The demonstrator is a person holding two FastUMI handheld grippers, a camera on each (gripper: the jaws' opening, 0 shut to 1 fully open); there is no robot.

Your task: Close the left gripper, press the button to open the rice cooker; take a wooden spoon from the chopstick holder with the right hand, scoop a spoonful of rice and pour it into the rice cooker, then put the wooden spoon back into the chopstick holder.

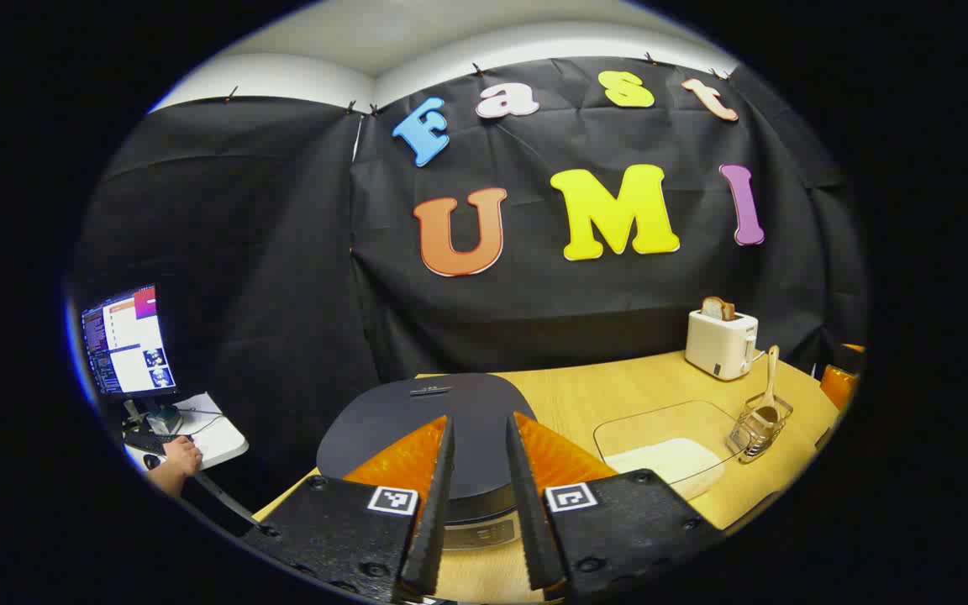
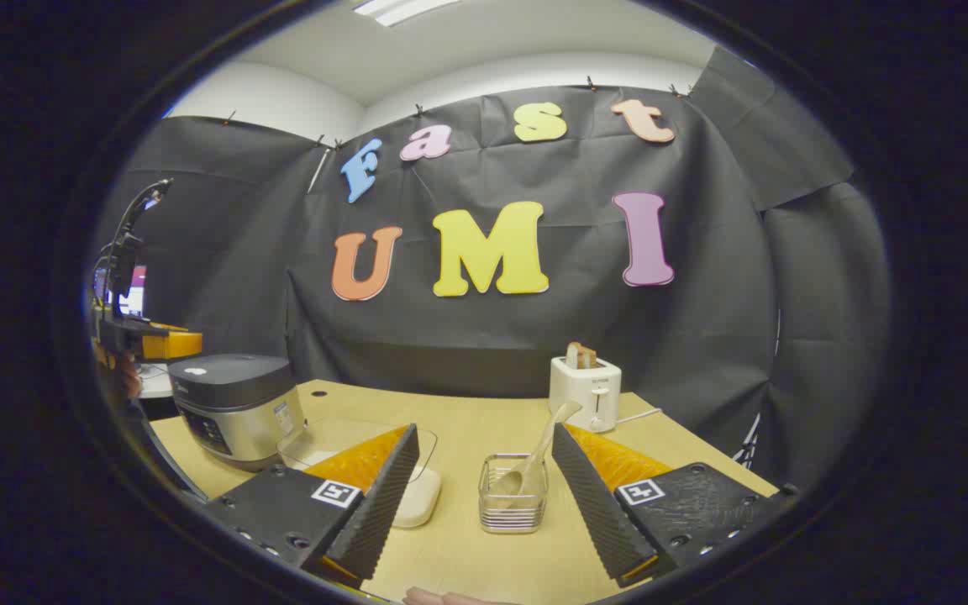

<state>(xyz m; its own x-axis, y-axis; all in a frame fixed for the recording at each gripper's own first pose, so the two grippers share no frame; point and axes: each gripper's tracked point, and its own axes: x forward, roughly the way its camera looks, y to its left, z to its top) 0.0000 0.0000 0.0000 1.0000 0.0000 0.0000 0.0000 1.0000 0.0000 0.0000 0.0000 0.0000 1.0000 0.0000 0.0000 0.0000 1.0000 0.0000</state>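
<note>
The rice cooker [image 1: 417, 420] has a dark lid, which is down, and sits right under my left gripper [image 1: 480, 416]. The fingers stand a narrow gap apart above the lid, holding nothing. In the right gripper view the cooker [image 2: 236, 403] stands at the table's left, with the left gripper [image 2: 166, 343] hovering over it. My right gripper [image 2: 484, 428] is wide open and empty, just short of the wire chopstick holder [image 2: 514, 504]. The wooden spoon [image 2: 539, 454] leans in the holder, handle up. White rice [image 2: 421, 500] lies in a clear glass dish [image 2: 316, 437] between cooker and holder.
A white toaster [image 2: 585, 391] with a slice of bread stands at the back of the wooden table [image 2: 467, 420]. A monitor [image 1: 127, 340] and a person's hand [image 1: 177, 462] on a side desk lie beyond the table's left edge.
</note>
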